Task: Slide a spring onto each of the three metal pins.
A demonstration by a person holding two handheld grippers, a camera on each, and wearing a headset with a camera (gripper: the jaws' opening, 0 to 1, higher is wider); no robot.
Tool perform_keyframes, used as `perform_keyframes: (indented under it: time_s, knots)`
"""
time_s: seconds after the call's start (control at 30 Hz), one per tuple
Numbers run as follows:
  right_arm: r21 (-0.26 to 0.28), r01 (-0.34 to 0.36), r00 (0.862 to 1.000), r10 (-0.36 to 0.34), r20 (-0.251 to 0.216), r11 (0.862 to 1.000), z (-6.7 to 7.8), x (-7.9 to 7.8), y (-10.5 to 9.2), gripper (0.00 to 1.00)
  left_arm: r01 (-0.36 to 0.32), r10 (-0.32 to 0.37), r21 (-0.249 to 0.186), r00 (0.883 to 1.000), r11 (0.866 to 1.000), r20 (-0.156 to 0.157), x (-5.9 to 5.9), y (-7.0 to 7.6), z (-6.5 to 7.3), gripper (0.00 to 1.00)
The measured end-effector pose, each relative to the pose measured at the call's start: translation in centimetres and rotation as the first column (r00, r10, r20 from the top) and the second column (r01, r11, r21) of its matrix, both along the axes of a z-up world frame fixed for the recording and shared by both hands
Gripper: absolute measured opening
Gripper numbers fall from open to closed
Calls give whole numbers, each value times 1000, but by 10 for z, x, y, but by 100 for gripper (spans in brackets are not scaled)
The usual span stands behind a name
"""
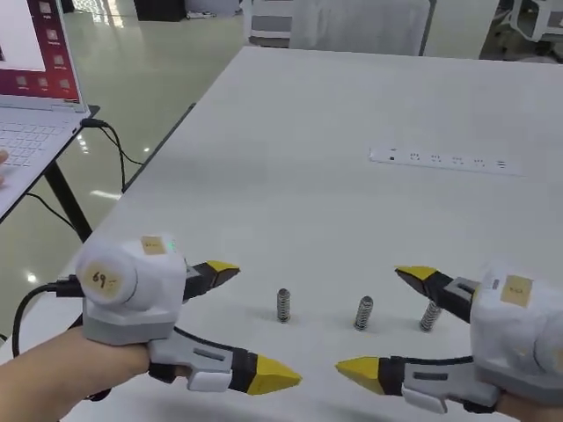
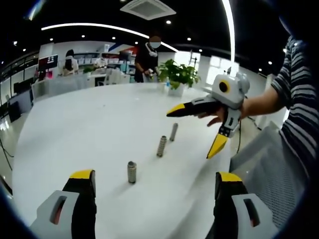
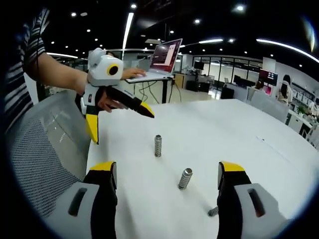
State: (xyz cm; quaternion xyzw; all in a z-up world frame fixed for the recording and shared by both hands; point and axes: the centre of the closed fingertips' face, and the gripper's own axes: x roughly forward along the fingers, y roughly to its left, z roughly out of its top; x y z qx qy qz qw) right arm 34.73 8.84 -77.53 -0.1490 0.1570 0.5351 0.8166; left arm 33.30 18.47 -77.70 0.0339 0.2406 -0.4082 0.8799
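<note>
Three springs [image 1: 363,313] are seen upright in a row on the surface [image 1: 334,202], apparently already slid over hidden pins. The left tool [image 1: 264,323] and right tool [image 1: 371,318] are held open and empty beside them; only withdrawal seems called for.

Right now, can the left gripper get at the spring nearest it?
Probably yes. The left gripper is open, the nearest spring stands just ahead of its jaws with bare table between, and the right gripper is off to the far side.
</note>
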Motion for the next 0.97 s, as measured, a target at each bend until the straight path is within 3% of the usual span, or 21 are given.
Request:
perform_keyframes:
  time_s: [0.13, 0.27, 0.97]
  knots:
    - [-3, 53, 999, -53, -5, 999, -3, 3, -17, 92, -5, 5, -3, 1000, 1000, 9, 0, 2, 2, 98]
    - [4, 106, 994, -105, -38, 994, -8, 5, -33, 99, -7, 7, -5, 1000, 1000, 18, 0, 3, 5, 98]
    - [36, 166, 983, -163, -89, 985, -13, -1, -60, 99, -14, 14, -17, 999, 1000, 33, -1, 7, 8, 98]
